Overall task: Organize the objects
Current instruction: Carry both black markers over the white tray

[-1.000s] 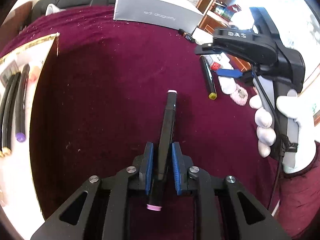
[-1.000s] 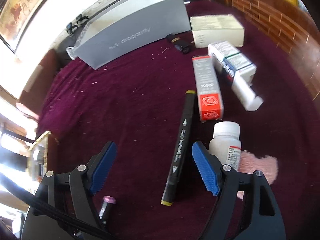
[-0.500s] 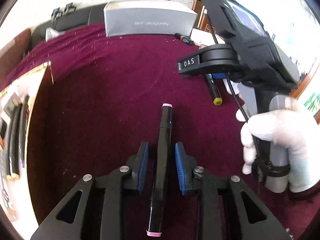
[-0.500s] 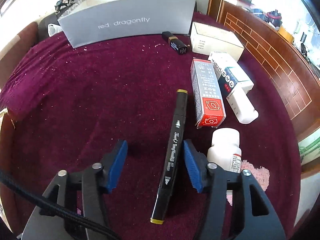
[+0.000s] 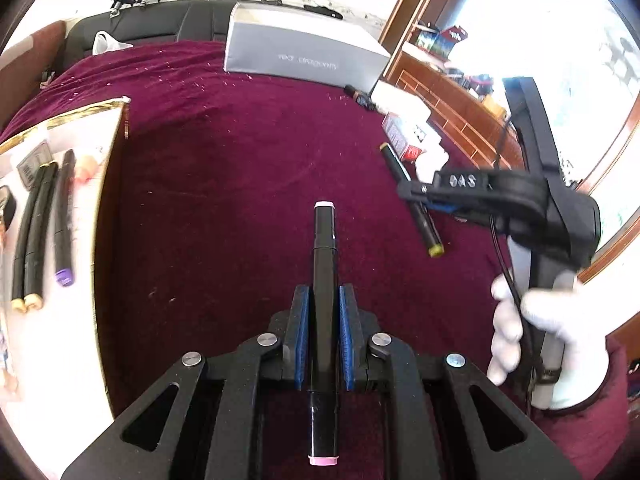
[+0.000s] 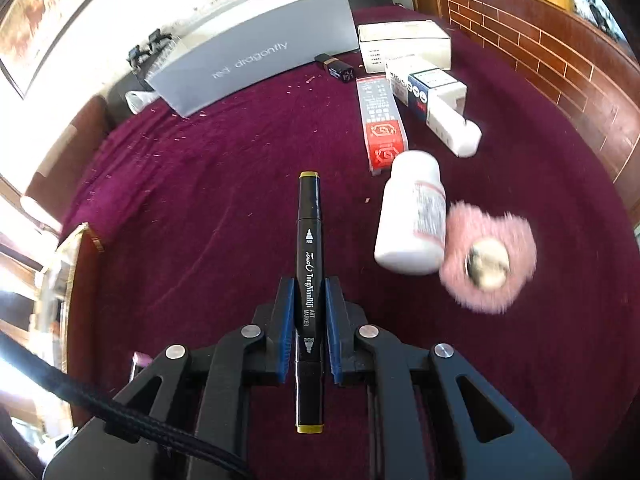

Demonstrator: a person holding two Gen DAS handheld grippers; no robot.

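Jaws of the right gripper, wide a second ago, now clamp the yellow-capped marker on the surface, while the left gripper holds the pink-capped marker, so both look ready for the tray.

Open maroon tabletop is stretching between the tray on the left and the clutter on the right. The bottle, pompom and boxes are crowding the right side, well apart from the tray. The grey box is blocking the far edge.
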